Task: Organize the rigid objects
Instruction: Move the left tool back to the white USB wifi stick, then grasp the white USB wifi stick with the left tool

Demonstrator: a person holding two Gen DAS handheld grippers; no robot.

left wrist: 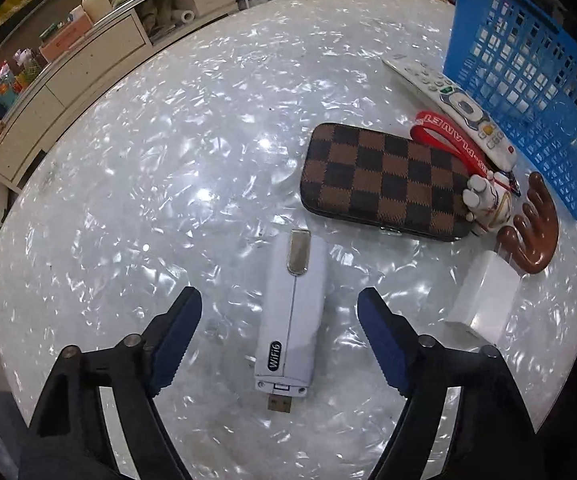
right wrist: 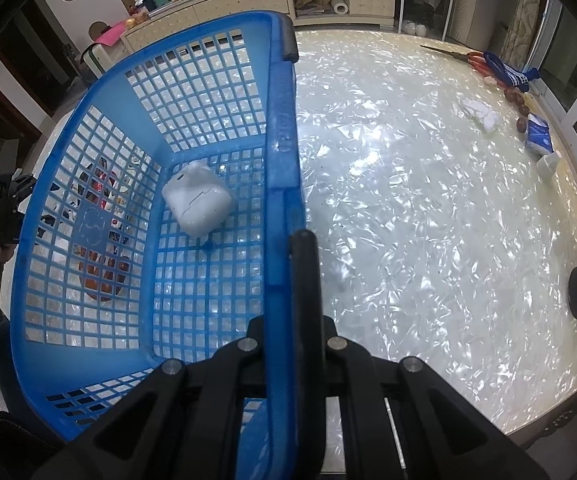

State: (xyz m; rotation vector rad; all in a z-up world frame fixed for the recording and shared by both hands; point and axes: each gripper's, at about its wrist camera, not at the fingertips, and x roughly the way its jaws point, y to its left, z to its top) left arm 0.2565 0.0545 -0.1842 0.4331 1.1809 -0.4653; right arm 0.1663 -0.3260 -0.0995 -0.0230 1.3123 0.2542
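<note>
The left gripper [left wrist: 279, 334] hovers low over the counter [left wrist: 168, 168], angled down, its fingers [left wrist: 178, 336] spread wide on either side of a white WiFi USB dongle [left wrist: 294, 316] without touching it. Beyond lie a checkered case [left wrist: 384, 180], a remote control [left wrist: 456, 108], a red strap [left wrist: 444, 130] and a brown antler-shaped piece [left wrist: 532, 236]. The right gripper [right wrist: 288, 264] reaches forward, clamped on the near rim of the blue basket [right wrist: 100, 184], which holds a white earbud case [right wrist: 197, 199].
</note>
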